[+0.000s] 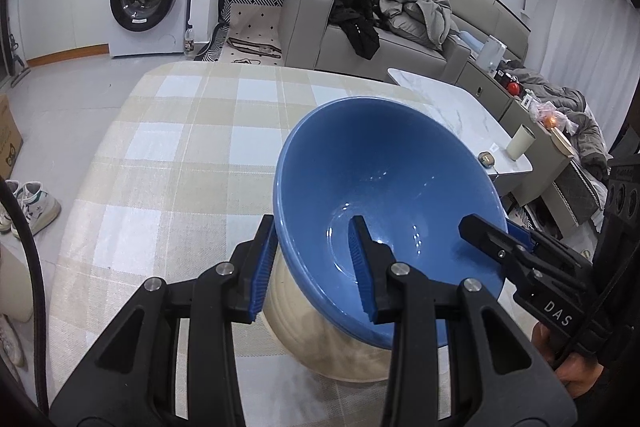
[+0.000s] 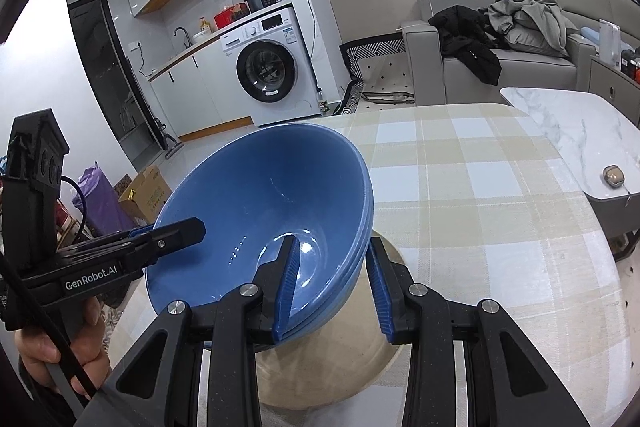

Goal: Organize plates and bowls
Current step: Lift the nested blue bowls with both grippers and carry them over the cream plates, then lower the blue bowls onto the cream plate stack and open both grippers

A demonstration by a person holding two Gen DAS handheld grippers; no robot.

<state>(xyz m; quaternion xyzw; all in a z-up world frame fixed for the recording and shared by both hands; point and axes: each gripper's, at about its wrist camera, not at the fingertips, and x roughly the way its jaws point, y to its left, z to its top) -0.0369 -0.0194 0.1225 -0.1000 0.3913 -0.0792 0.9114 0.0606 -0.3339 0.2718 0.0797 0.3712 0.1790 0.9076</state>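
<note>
Blue glazed ceramic is what the moment turns on: a stack of blue bowls (image 2: 264, 203), at least three to judge by the nested rims seen in the right wrist view, is carried tilted above a cream plate (image 2: 320, 367) that lies on the checked bench (image 1: 168, 147). Whether the lowest bowl already touches the plate cannot be told; it is close over it, toward the plate's 9 o'clock side in the right wrist view.

The stack is held from two sides. The left gripper (image 1: 312, 267) is narrowed onto the rim at the stack's 7 o'clock in its own view, one of the fingers (image 1: 362, 259) inside the bowl and the other outside against the wall. The right gripper (image 2: 332, 279) is clamped in the same way at 5 o'clock in its view, with one blue pad inside and the other outside, below the rims. Each gripper also appears in the other's view, biting the opposite edge, with a hand (image 2: 60, 343) on its handle.

As a judgement of progress: the bowls have been gathered into one nest and the plate is in place as a base, so the sorting looks largely done. What appears to be left is setting the stack down level on the plate and letting go of both edges. No other dishes are seen on the bench, though much of it is hidden behind the bowls
</note>
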